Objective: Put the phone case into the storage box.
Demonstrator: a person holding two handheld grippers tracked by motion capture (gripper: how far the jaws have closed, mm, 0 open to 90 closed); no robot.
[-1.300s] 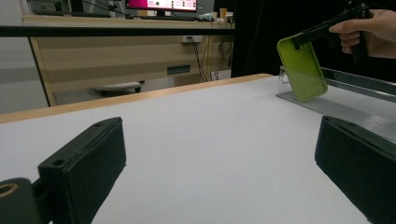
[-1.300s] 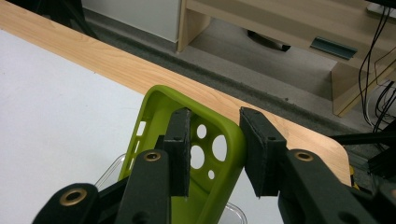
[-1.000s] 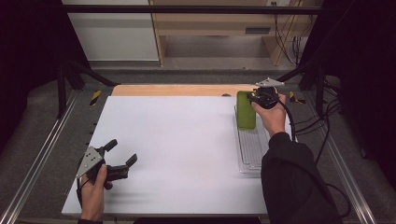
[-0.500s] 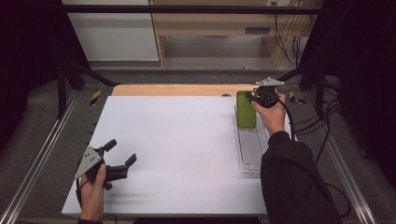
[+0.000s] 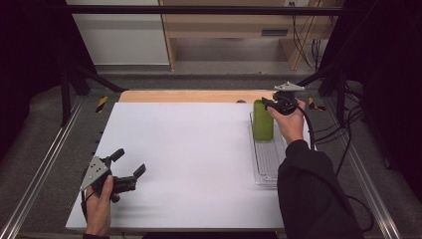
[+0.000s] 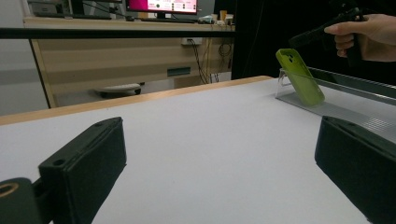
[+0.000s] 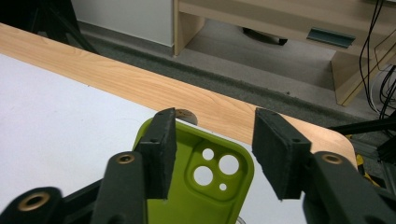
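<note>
We locate the green phone case (image 5: 263, 121) at the far right of the white tabletop (image 5: 189, 154). It leans tilted, its top end raised, in a clear plastic rack (image 5: 267, 159) that runs toward the person along the tabletop's right edge. The case occupies the far end of the rack; the ribbed near portion of the rack carries nothing.

The right tongs (image 5: 267, 103) hover at the top end of the case. In the right gripper view, the two pads (image 7: 159, 149) stand apart on either side of the case's camera cut-outs (image 7: 215, 169), with a visible gap on the right side. The jaws have just been opening and are released; the case lies between them, ungripped.

The left tongs (image 5: 128, 167) sit at the near left of the tabletop, well apart from the rack, jaws spread wide and holding nothing.
</note>
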